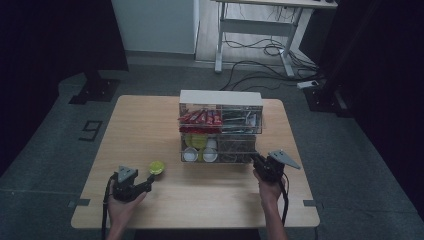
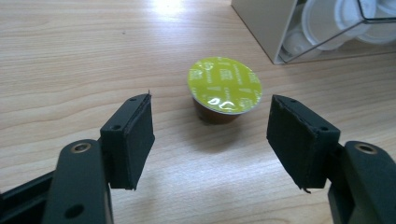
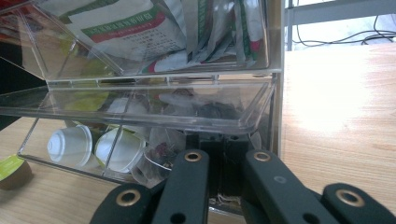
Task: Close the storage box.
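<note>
Lining up the left gripper (image 2: 210, 140), jaws spread wide, around the small brown coffee capsule with a yellow-green foil lid (image 2: 224, 88) on the wooden table (image 2: 70, 56) looks right, just close low on the cup while the right gripper (image 3: 219, 186), jaws pressed together, steadies the clear acrylic drawer organiser (image 3: 154, 114).

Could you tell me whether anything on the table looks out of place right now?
Yes: one green-lidded capsule sits alone on the bare table, between the open left claw jaws, while similar capsules lie in the clear organiser.
</note>
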### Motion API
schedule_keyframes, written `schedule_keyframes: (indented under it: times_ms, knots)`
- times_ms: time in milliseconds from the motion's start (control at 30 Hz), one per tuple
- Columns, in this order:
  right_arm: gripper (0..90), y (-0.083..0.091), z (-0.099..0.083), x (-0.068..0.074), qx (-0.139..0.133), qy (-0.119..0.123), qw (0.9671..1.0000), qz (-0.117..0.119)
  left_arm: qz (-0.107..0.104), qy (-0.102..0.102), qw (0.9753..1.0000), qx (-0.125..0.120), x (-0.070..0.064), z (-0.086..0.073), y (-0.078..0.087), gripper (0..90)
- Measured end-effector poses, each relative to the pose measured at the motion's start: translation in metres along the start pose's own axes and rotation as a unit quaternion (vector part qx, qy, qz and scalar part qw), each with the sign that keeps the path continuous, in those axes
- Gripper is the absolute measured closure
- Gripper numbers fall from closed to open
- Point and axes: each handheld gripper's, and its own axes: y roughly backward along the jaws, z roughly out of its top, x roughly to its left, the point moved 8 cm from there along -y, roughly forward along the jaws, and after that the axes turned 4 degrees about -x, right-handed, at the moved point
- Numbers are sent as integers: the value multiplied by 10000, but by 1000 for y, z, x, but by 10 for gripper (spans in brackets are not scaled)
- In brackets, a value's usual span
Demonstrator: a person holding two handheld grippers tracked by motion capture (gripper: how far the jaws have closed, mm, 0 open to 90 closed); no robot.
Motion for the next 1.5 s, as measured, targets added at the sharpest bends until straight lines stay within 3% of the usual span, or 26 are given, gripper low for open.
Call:
schedule_keyframes:
  times_ms: [433, 1033, 1500]
  knots:
    - [893, 10, -1, 1, 20, -22, 10000, 8, -130, -83, 9998, 125, -12, -7, -3, 322]
    - [893, 15, -19, -2, 238, 29, 9997, -50, -129, -95, 9997, 205, -13, -14, -5, 325]
    - [891, 13, -34, -8, 490, -69, 9988, -64, -149, -80, 9995, 284, -12, -17, -7, 325]
